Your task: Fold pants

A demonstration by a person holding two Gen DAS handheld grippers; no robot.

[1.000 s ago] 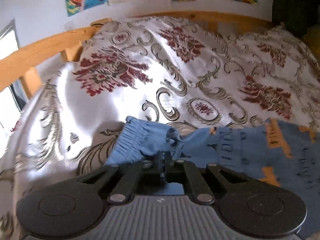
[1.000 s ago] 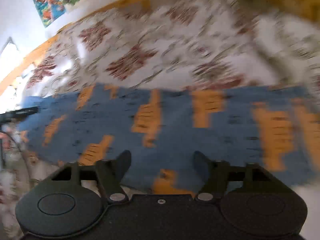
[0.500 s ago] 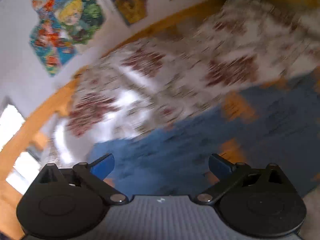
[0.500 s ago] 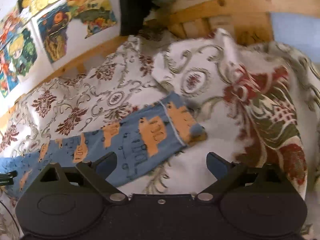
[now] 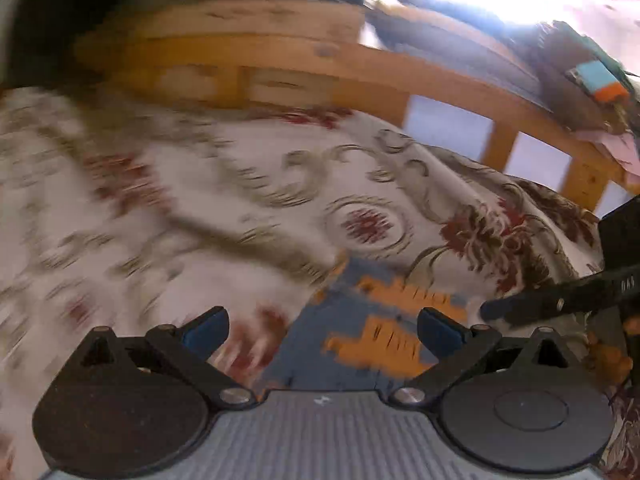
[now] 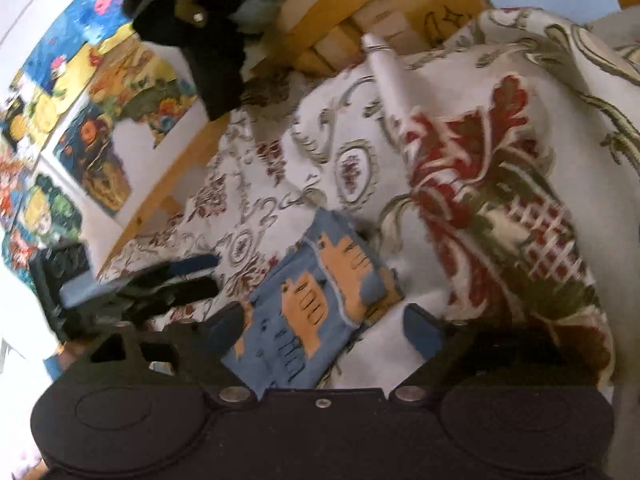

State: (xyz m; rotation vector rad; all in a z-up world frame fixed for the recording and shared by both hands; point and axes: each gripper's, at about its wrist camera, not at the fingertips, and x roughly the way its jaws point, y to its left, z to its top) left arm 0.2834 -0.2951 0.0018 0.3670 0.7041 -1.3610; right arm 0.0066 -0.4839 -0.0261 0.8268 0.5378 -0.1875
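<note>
**Inspector:** Report the grippers first.

**Assistant:** Left gripper [image 5: 322,330]: jaws spread wide, nothing between them. Right gripper [image 6: 322,326]: jaws likewise apart and empty, poised over the cuff end of the pants [image 6: 316,304]. In the right wrist view the left gripper [image 6: 188,276] sits just beside that same end.

**Inspector:** Where do the pants lie?

**Assistant:** Flat on the floral bedspread [image 6: 500,208], blue with orange hand prints, leg end pointing toward the wooden bed frame [image 5: 280,60]. The left view is blurred; only the pants [image 5: 372,340] close ahead are legible.

**Inspector:** Step in hand?

**Assistant:** In my judgement, positioning at the cuffs ahead of a lengthwise fold. Next, each gripper must descend, close on a hem corner, then carry it toward the waistband, which is out of view.
</note>
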